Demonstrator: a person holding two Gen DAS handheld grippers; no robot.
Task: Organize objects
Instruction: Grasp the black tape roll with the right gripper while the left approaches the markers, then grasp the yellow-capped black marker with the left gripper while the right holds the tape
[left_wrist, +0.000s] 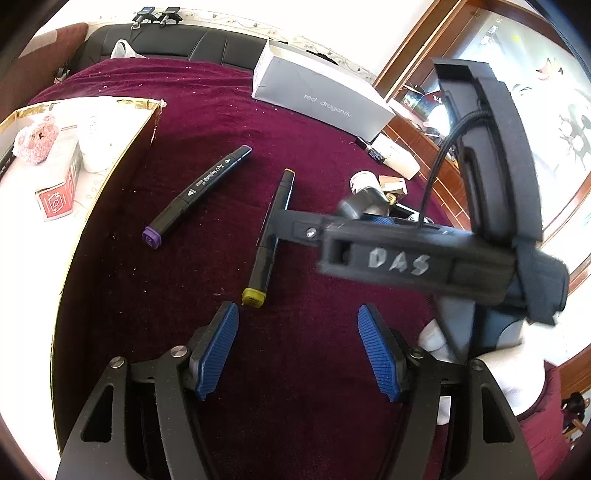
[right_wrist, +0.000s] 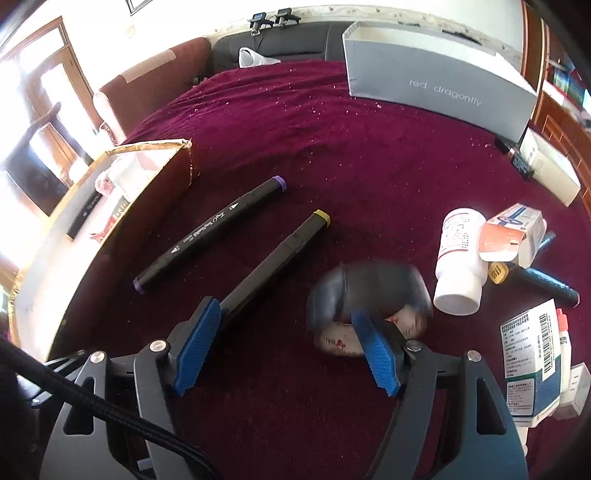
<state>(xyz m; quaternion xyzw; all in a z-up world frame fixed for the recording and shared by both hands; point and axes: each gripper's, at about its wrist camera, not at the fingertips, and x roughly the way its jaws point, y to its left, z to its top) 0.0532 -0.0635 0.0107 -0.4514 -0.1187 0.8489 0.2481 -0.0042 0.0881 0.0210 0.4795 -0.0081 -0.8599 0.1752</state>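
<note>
**Operator:** Report the state of both grippers.

**Inspector:** The left gripper (left_wrist: 298, 345) is spread wide at lower centre of its own view, nothing between the blue pads. The right gripper (right_wrist: 286, 345) is likewise released, its pads apart over the maroon cloth (right_wrist: 332, 155).

**Operator:** Locate the markers.

**Inspector:** In the right wrist view, the purple-capped marker (right_wrist: 210, 234) lies at centre left, beside the gold-edged box (right_wrist: 110, 229). The yellow-capped marker (right_wrist: 275, 258) lies just right of it, roughly parallel; its lower end runs behind the left pad (right_wrist: 197, 345). Contact cannot be determined.

**Operator:** Other items?

**Inspector:** A blurred grey object (right_wrist: 369, 295) sits at centre, partly behind the right pad; what it is cannot be told. A white bottle (right_wrist: 460, 260) lies at right, touching an orange-and-white carton (right_wrist: 511, 236). A grey box marked "red dragonfly" (right_wrist: 436, 81) stands at upper right.

**Operator:** Left wrist view?

**Inspector:** The right gripper's body crosses the frame from the right, overlapping the yellow-capped marker.
</note>
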